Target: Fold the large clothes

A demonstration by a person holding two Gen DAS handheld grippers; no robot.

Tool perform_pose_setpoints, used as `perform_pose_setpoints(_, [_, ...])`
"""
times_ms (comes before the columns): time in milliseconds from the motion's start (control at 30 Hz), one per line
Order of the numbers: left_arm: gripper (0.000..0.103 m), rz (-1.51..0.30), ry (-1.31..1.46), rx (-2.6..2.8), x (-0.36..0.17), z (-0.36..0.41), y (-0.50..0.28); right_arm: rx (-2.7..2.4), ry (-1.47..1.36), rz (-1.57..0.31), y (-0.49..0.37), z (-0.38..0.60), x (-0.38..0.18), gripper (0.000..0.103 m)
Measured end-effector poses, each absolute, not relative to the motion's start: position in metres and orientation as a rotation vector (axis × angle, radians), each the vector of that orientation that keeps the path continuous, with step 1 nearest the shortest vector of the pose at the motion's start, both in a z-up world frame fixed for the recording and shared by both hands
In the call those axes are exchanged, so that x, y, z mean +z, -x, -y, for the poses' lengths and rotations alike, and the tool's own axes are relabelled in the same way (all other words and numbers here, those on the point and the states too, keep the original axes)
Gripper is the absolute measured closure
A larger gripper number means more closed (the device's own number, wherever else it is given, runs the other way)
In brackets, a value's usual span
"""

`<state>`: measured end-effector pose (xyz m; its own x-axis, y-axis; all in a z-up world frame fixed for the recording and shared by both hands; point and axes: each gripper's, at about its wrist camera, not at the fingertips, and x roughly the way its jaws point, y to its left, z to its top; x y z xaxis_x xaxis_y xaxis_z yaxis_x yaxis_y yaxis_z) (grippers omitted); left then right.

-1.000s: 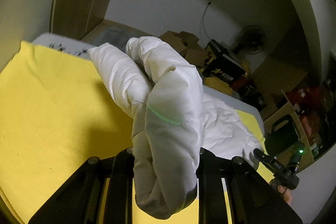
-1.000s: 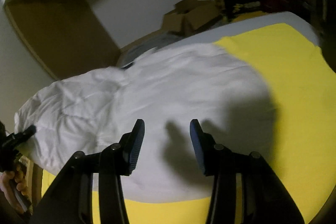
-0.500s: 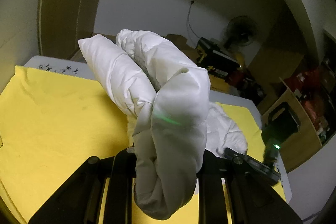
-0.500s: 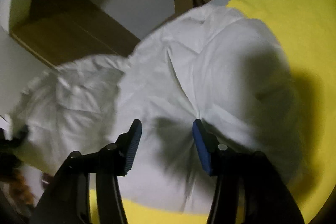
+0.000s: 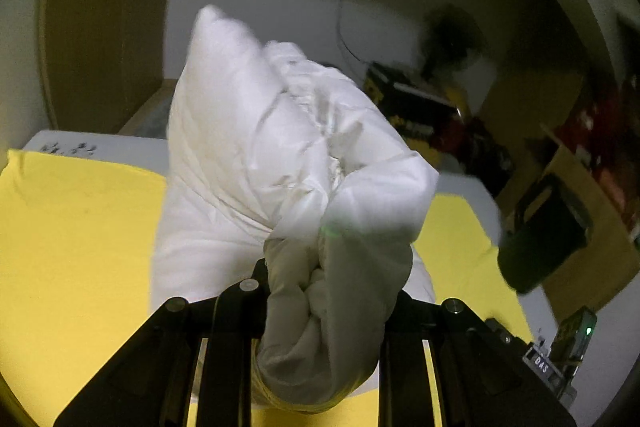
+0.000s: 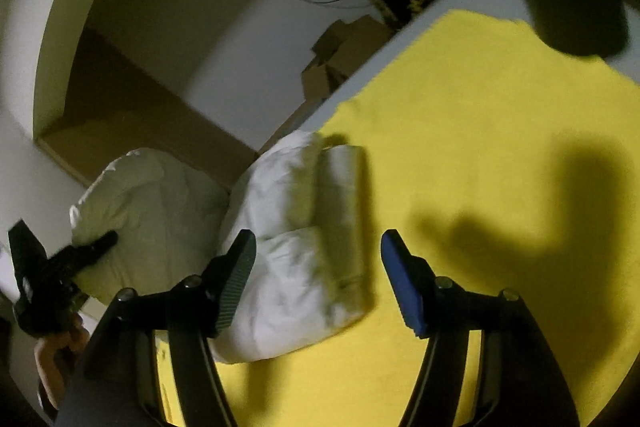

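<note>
Left gripper (image 5: 324, 291) clamps white garment (image 5: 280, 163); right gripper (image 6: 318, 279) just widened, empty

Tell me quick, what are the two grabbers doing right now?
Left gripper: jaws shut on a bunch of the white puffy garment.
Right gripper: jaws open, just been widening, pressing on nothing.
</note>
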<state>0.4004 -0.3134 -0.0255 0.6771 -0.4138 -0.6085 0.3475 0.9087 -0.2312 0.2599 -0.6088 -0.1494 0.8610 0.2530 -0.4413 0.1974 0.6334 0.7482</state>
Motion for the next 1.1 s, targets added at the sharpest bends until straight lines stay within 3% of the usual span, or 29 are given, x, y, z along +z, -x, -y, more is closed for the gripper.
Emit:
perform_pose_setpoints(100, [0.083,-0.735,0.012,-0.454,-0.053,0.359,-0.392,0.034,-0.974,-0.538,-0.252,0.631,-0.173,0.036])
perform_pose_setpoints(267, [0.069,-0.752,-0.147,-0.478,-0.116,0.409,-0.378,0.068,-1.099,-0.556,-0.243,0.646,-0.195,0.036])
perform_pose_setpoints(400, [0.028,-0.687,-0.338,-0.444,-0.155,0.442,-0.359,0.002,-1.027,-0.534,-0.237,0.642,-0.183,0.036])
perform_pose_setpoints(533, [0.025,-0.667,-0.374,-0.429,-0.176,0.450,-0.356,0.057,-1.080,-0.533,-0.235,0.641,-0.186,0.035])
perform_pose_setpoints(800, [0.000,-0.722,-0.240,-0.685,-0.140,0.406,-0.351,0.080,-1.038,-0.489,-0.241,0.643,-0.182,0.033])
perform_pose_setpoints(967, [0.000,-0.553,-0.126,-0.772,-0.069,0.324,-0.299,0.021,-0.922,-0.406,-0.239,0.638,-0.165,0.029])
perform_pose_setpoints(1100, [0.000,-0.452,-0.129,-0.735,-0.034,0.242,-0.267,0.070,-0.788,-0.422,-0.251,0.600,-0.114,0.029])
